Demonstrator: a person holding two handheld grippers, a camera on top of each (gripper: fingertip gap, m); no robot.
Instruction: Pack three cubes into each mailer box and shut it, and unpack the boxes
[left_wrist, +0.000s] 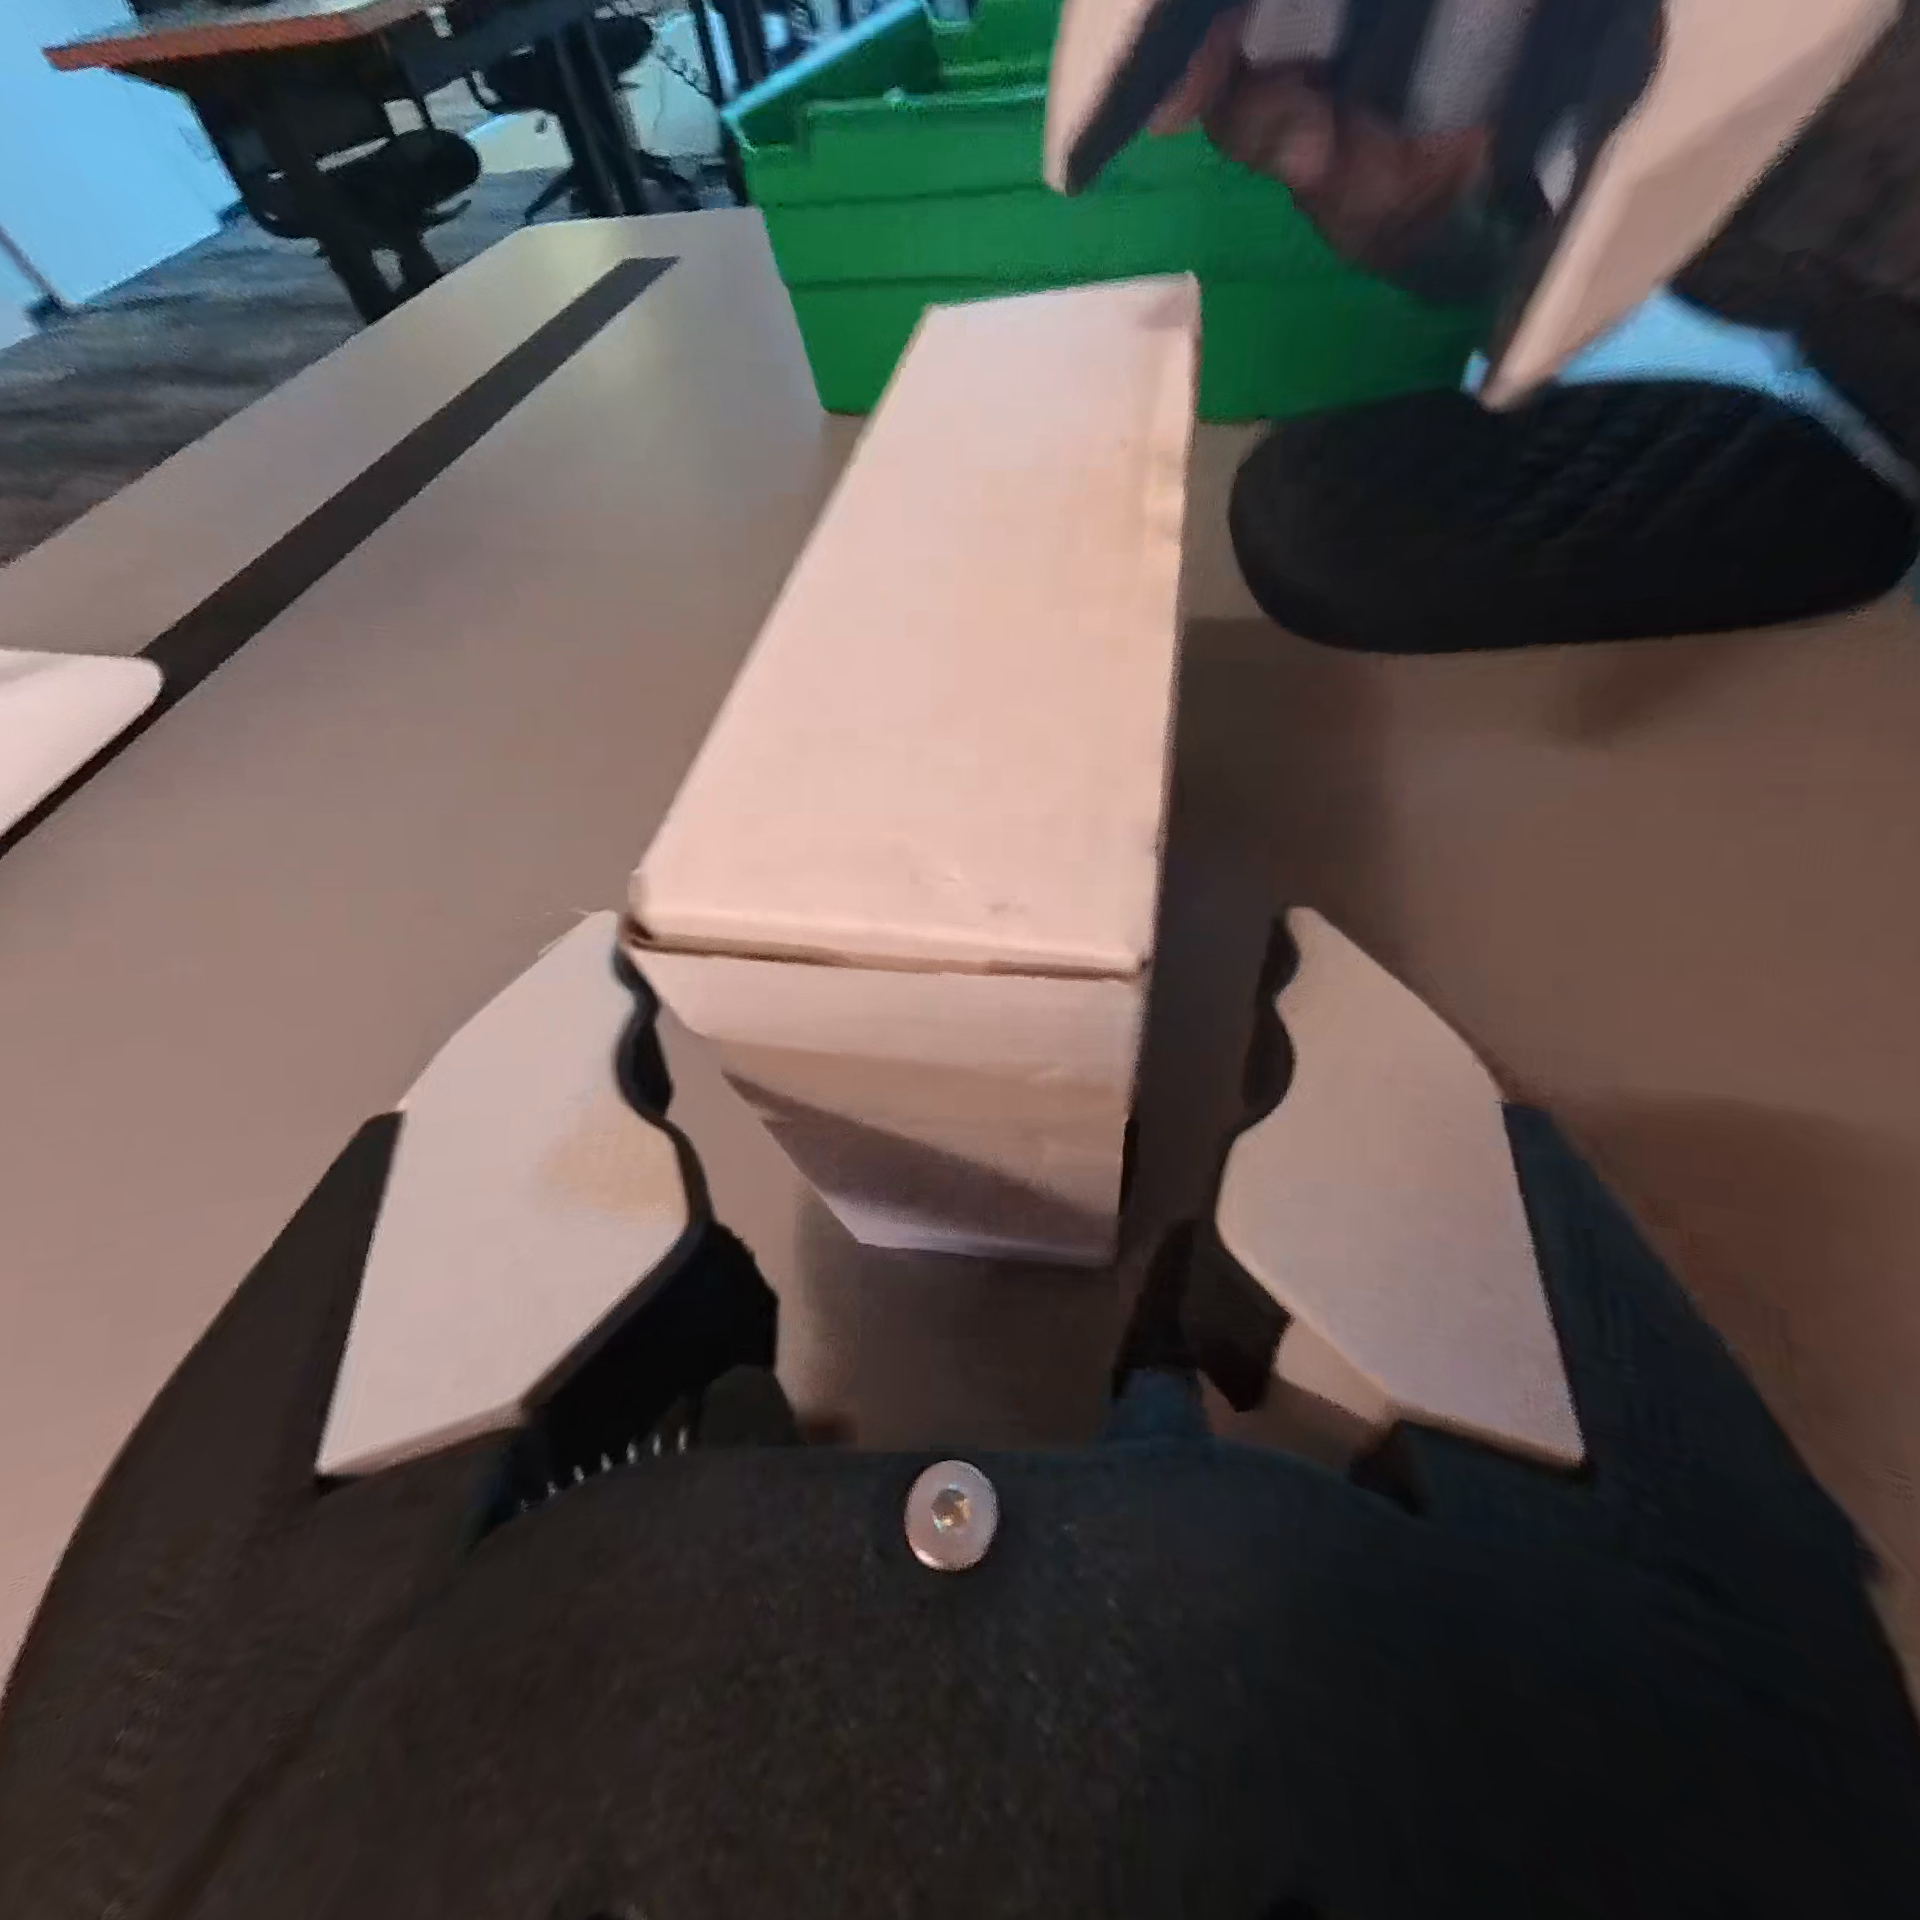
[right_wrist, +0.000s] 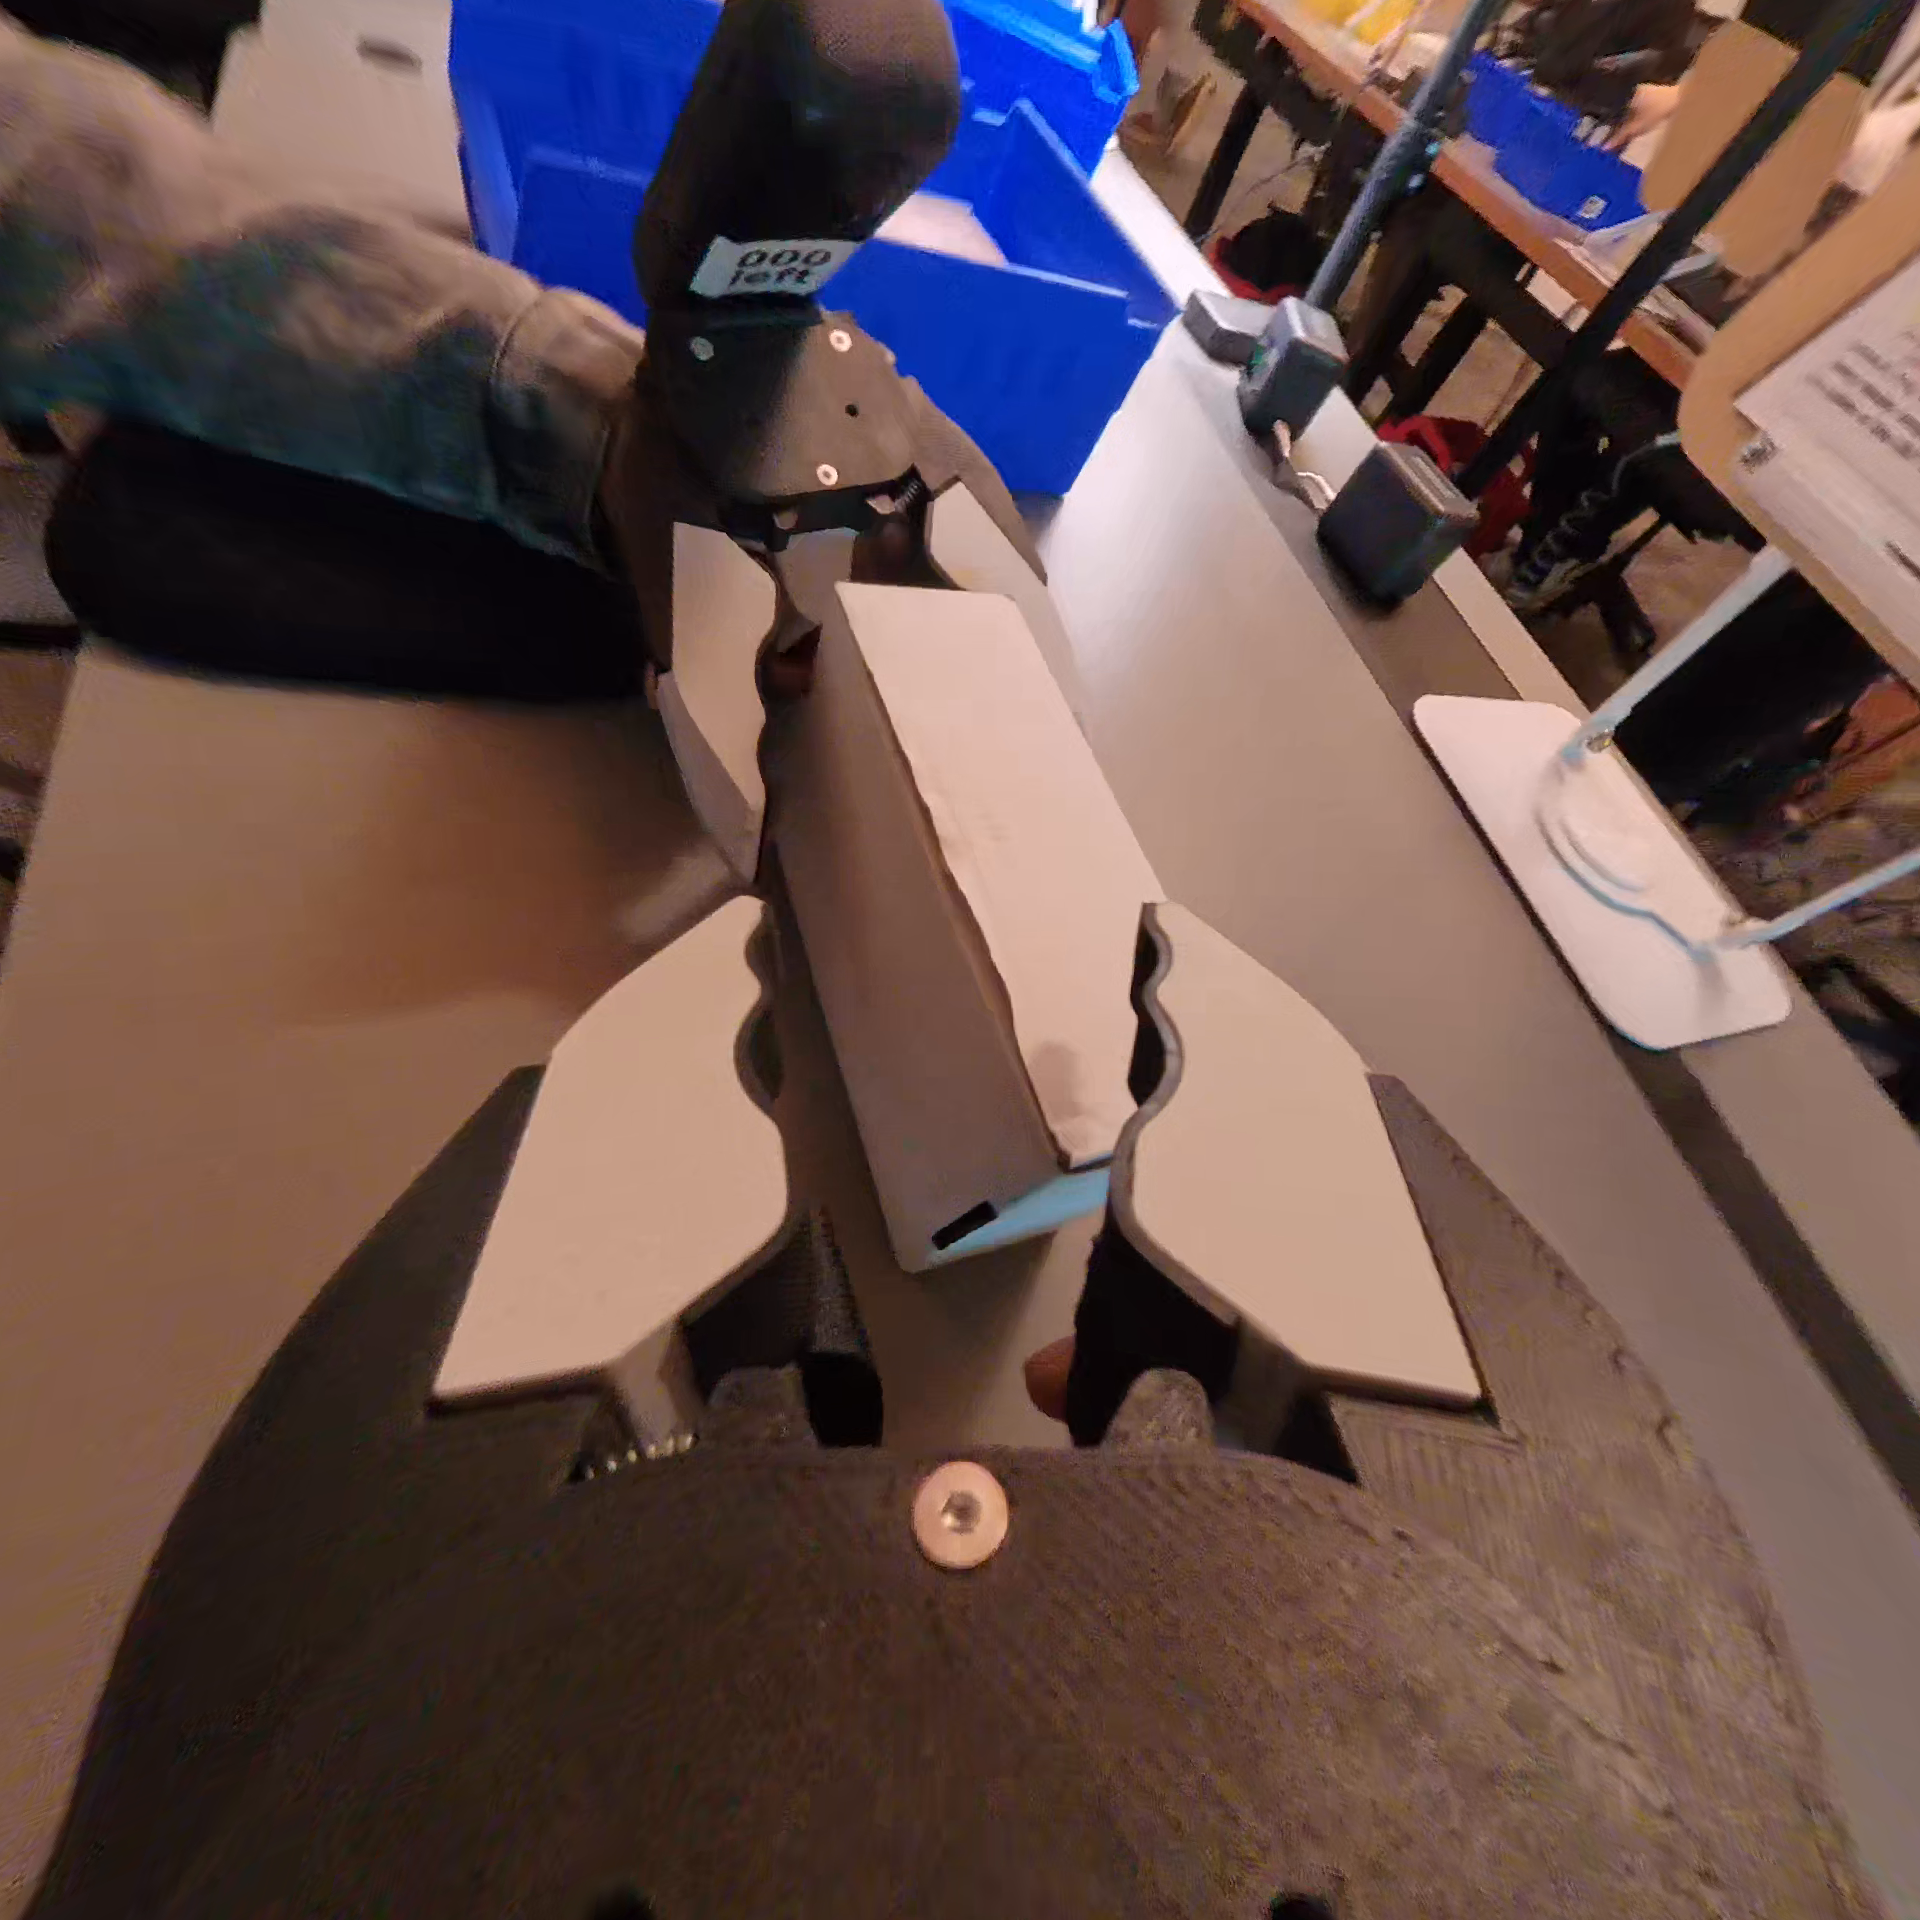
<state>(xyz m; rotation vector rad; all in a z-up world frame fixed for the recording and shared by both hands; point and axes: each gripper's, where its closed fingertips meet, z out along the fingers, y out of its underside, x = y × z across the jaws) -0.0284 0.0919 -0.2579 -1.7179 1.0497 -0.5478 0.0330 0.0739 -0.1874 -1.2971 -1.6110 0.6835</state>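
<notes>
Only leftward: green crate (left_wrist: 1091, 260)

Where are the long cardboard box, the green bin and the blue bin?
Long cardboard box (left_wrist: 935, 644), left wrist view: its closed lid.
Green bin (left_wrist: 997, 239), left wrist view: its front wall.
Blue bin (right_wrist: 997, 312), right wrist view: its side wall.

Left gripper (left_wrist: 940, 966): jaws spread wide, low and level. Right gripper (right_wrist: 951, 935): jaws spread wide, facing the left.
</notes>
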